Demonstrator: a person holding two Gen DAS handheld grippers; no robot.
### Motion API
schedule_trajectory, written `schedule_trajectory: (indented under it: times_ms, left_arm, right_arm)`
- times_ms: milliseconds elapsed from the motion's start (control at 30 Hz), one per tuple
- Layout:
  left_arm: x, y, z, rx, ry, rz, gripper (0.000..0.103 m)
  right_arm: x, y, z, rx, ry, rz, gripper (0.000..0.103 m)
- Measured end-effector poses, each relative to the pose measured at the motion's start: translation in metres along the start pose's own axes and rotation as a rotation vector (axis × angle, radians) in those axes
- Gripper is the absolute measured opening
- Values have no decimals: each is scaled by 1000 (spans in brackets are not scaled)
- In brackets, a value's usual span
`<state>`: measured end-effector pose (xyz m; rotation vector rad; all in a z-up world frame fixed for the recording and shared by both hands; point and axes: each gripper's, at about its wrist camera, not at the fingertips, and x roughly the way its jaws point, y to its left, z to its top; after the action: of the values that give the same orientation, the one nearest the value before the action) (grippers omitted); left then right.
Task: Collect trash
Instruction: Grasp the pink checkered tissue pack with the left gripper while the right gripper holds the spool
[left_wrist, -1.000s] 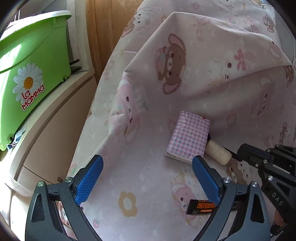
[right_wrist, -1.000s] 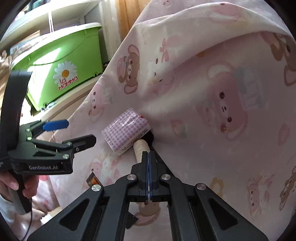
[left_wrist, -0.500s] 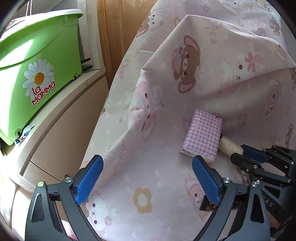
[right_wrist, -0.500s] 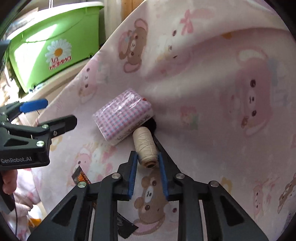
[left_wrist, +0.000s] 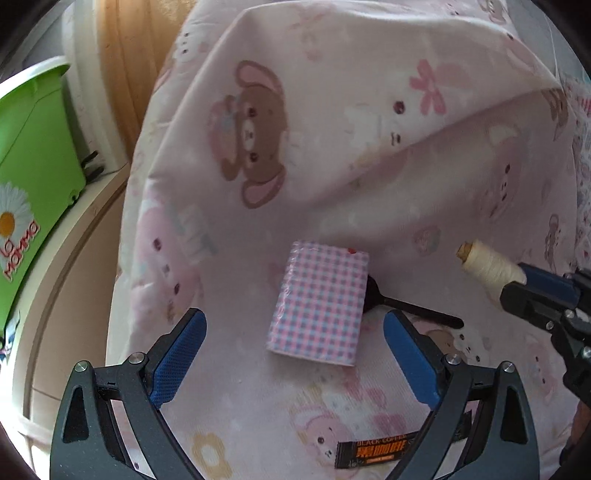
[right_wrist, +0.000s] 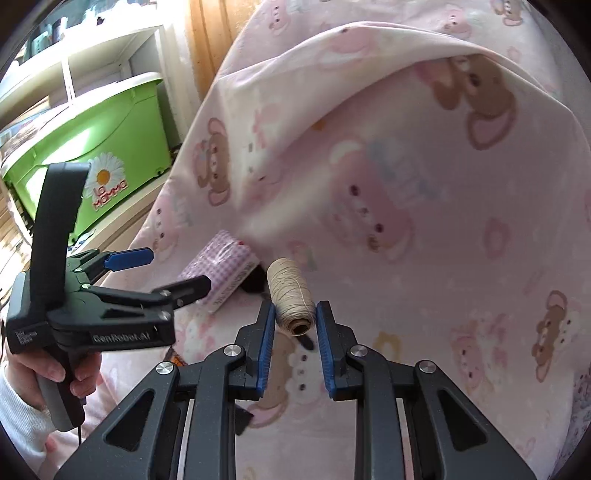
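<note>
Pinching a cream thread spool between blue pads, right gripper, spool held clear above the pink bear-print sheet, its open core end facing the camera. Seen from the left wrist view too: same spool poking out of the right gripper's fingertips at the right edge, raised off the fabric. Spread wide with nothing between the pads, left gripper, hovering over a pink checked packet lying flat on the sheet. Lying just beside that packet, partly tucked under its right edge, a black plastic spoon. Resting near the lower edge, partly behind the left gripper's right finger, a black-and-orange wrapper. Standing on a pale shelf at far left, a green bin with a daisy logo.
</note>
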<state>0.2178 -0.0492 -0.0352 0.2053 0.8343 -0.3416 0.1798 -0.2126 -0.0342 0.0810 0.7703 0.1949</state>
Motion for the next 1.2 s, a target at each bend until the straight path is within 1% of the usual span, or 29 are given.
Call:
schedule_trajectory:
  times_ms: [67,133,167,200,267,300,333,367,400,600,867,900,1000,1067,1133,1200]
  left_arm:
    - [10,-5,2,24,22,-9,96]
    - [14,-8,3,33,21,7,94]
    - [15,-9,4,42,20,3,94]
    - [15,-10,4,48,19,-2,93]
    - [18,-9,4,50,18,-8,88]
    - [20,-8,3,48,22,-14,81]
    - [23,-7,2,43,32,-22,67]
    - [26,-5,1,32,43,-28,58]
    - [27,-2,0,17,51,-38,53]
    - [10,6,-8,-20,3,-33,52]
    - [-35,27,-28,-114,-68,-51,52]
    - [-40,29,-32,-120,-75,-46,52]
    - [-64,31,-47,-133,-120,18,52]
    - [-81,27,-55,-145,-147,20,52]
    - [-88,26,-62,-135,-169,23,52]
    - [-98,20,-70,-118,-175,42,52]
  right_arm:
    - [2,-8,1,21,8,-16,24]
    - [2,-17,0,41,11,-24,24]
    - [7,-14,1,47,12,-24,24]
    - [8,-14,2,48,13,-23,24]
    - [8,-11,2,37,9,-23,24]
    - [7,-6,1,29,5,-24,24]
    - [7,-3,1,18,2,-24,24]
    - [8,2,-1,8,0,-25,24]
    - [8,4,-2,-1,-2,-27,24]
    - [5,10,-3,-24,-15,-26,24]
    - [-14,4,-8,3,-57,-31,24]
    - [-17,3,-8,6,-61,-31,24]
    - [-25,6,-10,8,-76,-23,24]
    - [-32,11,-13,-6,-91,-28,24]
    - [-40,18,-17,-25,-109,-33,24]
    - [-47,23,-23,-28,-115,-19,24]
